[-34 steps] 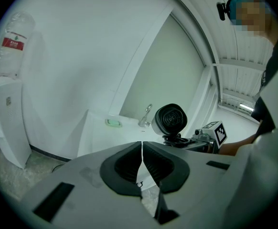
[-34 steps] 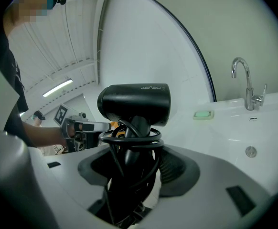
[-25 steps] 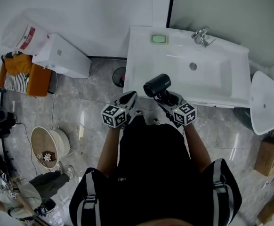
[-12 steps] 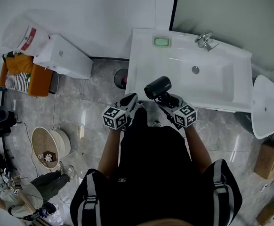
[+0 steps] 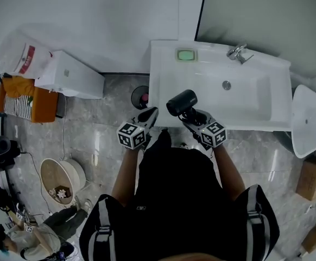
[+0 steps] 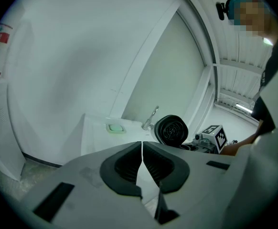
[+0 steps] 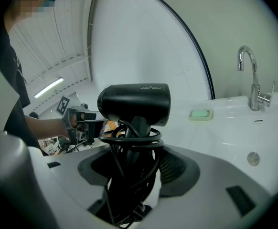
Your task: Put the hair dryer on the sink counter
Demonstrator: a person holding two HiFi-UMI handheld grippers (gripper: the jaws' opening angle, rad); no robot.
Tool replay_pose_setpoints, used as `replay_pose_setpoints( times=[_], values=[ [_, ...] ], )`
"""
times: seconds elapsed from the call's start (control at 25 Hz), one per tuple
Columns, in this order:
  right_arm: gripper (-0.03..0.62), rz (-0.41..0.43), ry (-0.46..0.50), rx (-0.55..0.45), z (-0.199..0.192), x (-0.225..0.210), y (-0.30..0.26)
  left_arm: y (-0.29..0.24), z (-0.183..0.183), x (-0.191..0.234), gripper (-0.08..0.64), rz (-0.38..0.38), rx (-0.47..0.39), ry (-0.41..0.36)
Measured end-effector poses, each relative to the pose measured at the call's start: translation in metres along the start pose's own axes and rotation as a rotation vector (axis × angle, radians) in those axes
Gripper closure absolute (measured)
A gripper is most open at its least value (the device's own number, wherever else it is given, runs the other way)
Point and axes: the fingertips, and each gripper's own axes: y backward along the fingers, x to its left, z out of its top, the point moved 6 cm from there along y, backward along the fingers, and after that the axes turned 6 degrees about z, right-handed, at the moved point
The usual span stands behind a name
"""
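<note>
A grey marble floor [image 5: 93, 135] fills the lower and left part of the head view, below a pale wall. The person's dark-clothed torso [image 5: 174, 194] takes the bottom centre, with both forearms reaching up the frame.

The white sink counter [image 5: 163, 86] lies in the upper right, its basin [image 5: 239, 94] to the right and a flat strip to the left. A white oval lid [image 5: 309, 121] stands just beside the counter at the right edge, above a cardboard box [image 5: 313, 181]. At upper left a white box [image 5: 74, 75] lies by the wall, with an orange bag [image 5: 25, 99] beside it. A round basket [image 5: 63, 175] sits at lower left, and a small dark bin [image 5: 140, 97] stands on the floor against the counter's left side.

The right gripper [image 5: 193, 115] is clamped on the cord-wrapped handle of the black hair dryer [image 5: 181, 102], which shows over the counter's front left part, its barrel lying crosswise above the jaws. The left gripper [image 5: 147, 116], just to its left at the counter's front edge, has its jaws closed together on nothing.

At the counter's back edge, well apart from the dryer, sit a green soap dish [image 5: 186, 55] and a chrome faucet [image 5: 238, 53]. The drain [image 5: 226, 85] is in the basin.
</note>
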Motion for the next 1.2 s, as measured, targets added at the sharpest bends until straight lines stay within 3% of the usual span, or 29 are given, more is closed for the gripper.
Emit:
replay_pose_setpoints(
  times=[0.72, 1.2],
  values=[
    [0.291, -0.065, -0.108, 0.002, 0.002, -0.018, -0.038, -0.052, 0.027, 0.026, 0.540, -0.165, 0.105, -0.080],
    [0.290, -0.152, -0.210, -0.014, -0.005, -0.027, -0.067, -0.053, 0.032, 0.063, 0.540, -0.209, 0.106, -0.039]
  ],
)
